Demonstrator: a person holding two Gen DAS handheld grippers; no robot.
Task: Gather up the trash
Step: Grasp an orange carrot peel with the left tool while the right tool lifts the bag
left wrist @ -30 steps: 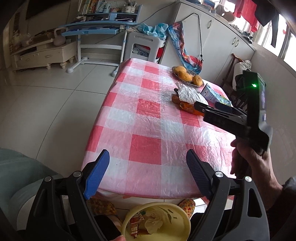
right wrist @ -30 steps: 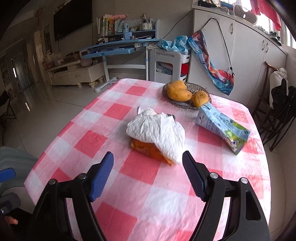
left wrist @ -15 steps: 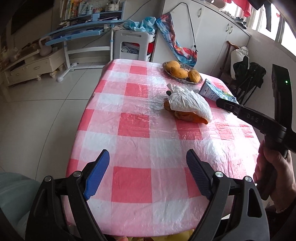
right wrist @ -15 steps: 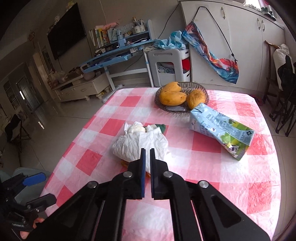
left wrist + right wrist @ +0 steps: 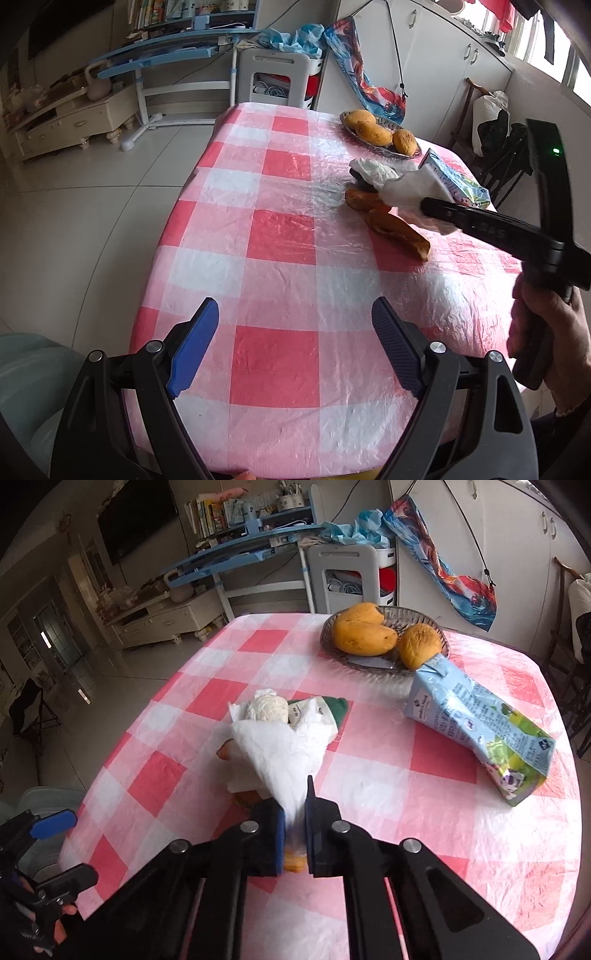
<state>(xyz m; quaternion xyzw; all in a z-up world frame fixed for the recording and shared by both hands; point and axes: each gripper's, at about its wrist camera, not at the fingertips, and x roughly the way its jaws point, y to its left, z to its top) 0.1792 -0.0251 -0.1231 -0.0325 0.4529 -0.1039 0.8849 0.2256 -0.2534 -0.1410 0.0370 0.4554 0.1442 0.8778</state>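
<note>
Right gripper (image 5: 294, 834): pinching the near corner of the tissue (image 5: 284, 753), jaws pressed almost together on the thin white sheet.
Left gripper (image 5: 293, 343): hovering spread wide over the near end of the table (image 5: 280, 258), nothing between its jaws.
Tissue: crumpled, soft and papery, fanning out from the pinch into a cone; its long axis is running away from the right gripper toward the table's middle, and its far end is wrapping a white wad beside a dark green scrap (image 5: 338, 709).
Peel (image 5: 395, 225): orange, curled, leathery strips lying on the cloth under and just beside the tissue, the long strip pointing toward the right edge in the left wrist view.
Carton (image 5: 476, 731): pale blue and green, crushed and creased, lying on its side near the right edge, its folded top pointing at the bowl (image 5: 369, 662).
Bowl: shallow, ribbed, holding three yellow-orange fruits (image 5: 364, 637) at the far end.
Cloth: glossy crinkled plastic in pink-and-white checks, draping over rounded table edges.
Open room: the left half and near end of the table are lying bare; tiled floor (image 5: 74, 206) is spreading beyond the left edge.
</note>
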